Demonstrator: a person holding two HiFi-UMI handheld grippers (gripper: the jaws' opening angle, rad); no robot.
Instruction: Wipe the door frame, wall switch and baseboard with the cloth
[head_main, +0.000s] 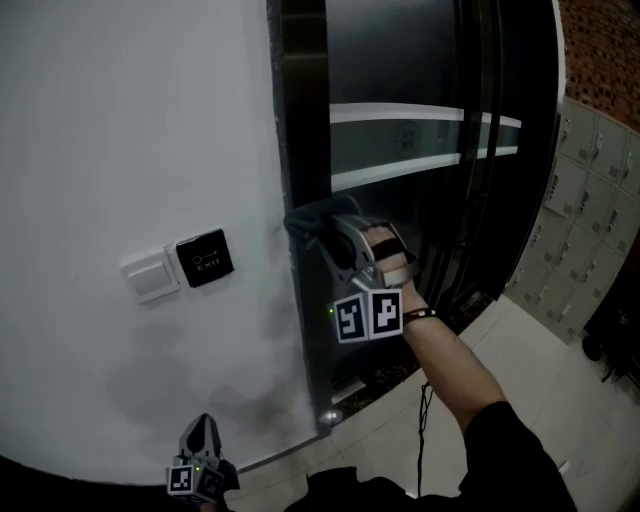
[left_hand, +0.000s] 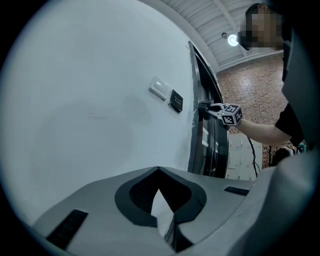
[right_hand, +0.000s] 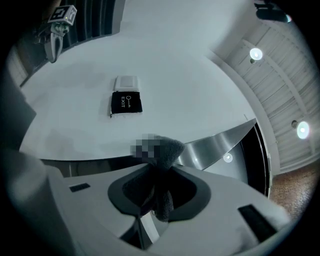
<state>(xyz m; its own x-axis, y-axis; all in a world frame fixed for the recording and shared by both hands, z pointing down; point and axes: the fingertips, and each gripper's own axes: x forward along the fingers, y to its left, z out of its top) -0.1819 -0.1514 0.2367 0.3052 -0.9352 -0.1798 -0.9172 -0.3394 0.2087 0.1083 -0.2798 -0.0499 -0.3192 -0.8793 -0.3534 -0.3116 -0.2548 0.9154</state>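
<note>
Dark cloth (head_main: 308, 218) pinched tight in right gripper (head_main: 330, 232) jaws, pressed on black door frame (head_main: 303, 120), right of exit button (head_main: 205, 258) and wall switch (head_main: 150, 275); left gripper (head_main: 203, 428) low by white wall (head_main: 120, 120), jaws closed, empty

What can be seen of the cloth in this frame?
The cloth is dark grey, fuzzy-looking and bunched. The right gripper is shut on one fold, and the rest bulges out past its tips. The bunch lies against the edge of the dark door frame, right beside the white wall.
</note>
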